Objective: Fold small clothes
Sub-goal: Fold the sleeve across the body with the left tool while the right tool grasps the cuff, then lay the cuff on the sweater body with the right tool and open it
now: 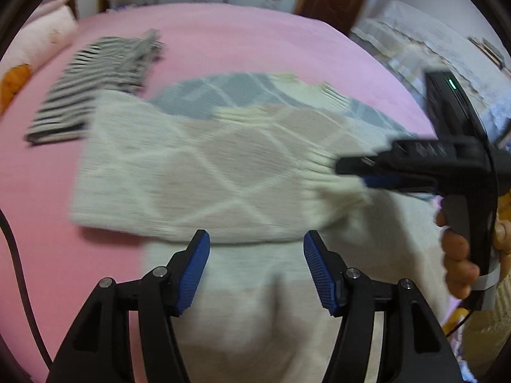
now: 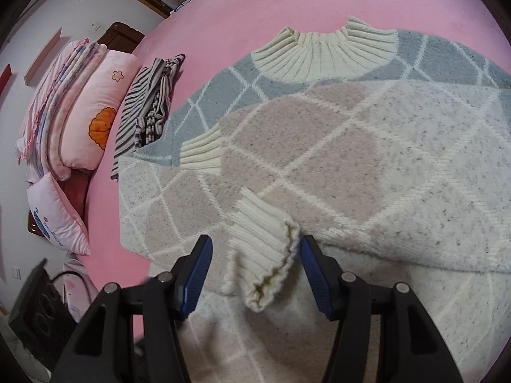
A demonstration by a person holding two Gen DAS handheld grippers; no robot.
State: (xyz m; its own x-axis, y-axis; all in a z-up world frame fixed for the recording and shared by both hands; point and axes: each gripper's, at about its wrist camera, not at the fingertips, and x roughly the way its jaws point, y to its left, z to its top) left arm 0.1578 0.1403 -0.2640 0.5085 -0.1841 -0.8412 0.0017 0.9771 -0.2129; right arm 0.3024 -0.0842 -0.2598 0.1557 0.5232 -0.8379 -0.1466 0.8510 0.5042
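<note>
Sleeve cuff (image 2: 262, 249) between parted right tongs (image 2: 255, 266), seemingly untouched

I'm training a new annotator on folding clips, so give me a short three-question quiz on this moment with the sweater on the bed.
1. True or false: the ribbed cuff lies between the open fingers of the right gripper.
2. Multiple choice: what lies on the pink bedsheet beside the diamond-pattern sweater? A) a folded striped garment B) a pair of jeans C) a towel
3. Fill in: the left gripper is ___, with nothing between its pads.

Key: 1 true; 2 A; 3 open
</note>
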